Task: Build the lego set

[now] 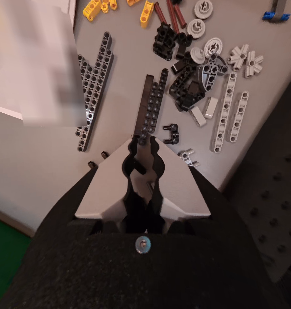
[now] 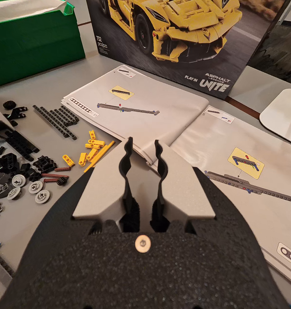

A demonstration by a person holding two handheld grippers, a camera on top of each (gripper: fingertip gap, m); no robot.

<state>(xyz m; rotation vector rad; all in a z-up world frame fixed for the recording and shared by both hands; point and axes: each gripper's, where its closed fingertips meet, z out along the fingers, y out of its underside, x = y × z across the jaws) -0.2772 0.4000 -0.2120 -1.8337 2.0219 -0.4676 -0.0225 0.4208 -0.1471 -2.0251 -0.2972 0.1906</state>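
In the left wrist view my left gripper (image 1: 143,138) is open and empty, low over the grey table. Its fingertips straddle the near end of a pair of black beams (image 1: 154,107) that lie side by side with a black strip. A small black pin piece (image 1: 138,167) lies on the table under the jaws. Dark grey long beams (image 1: 94,87) lie to the left. My right gripper (image 2: 143,140) is open and empty, hovering over the open instruction booklet (image 2: 141,100). The black beams also show in the right wrist view (image 2: 19,143) at far left.
Light grey beams (image 1: 225,112), a black frame (image 1: 184,90), grey discs (image 1: 203,8), yellow connectors (image 2: 92,150) and brown axles (image 2: 54,175) are spread on the table. The set's box (image 2: 174,41) and a green bin (image 2: 32,41) stand behind. The table edge (image 1: 241,150) runs along the right. There is about 25 cm between the tips of the two grippers.
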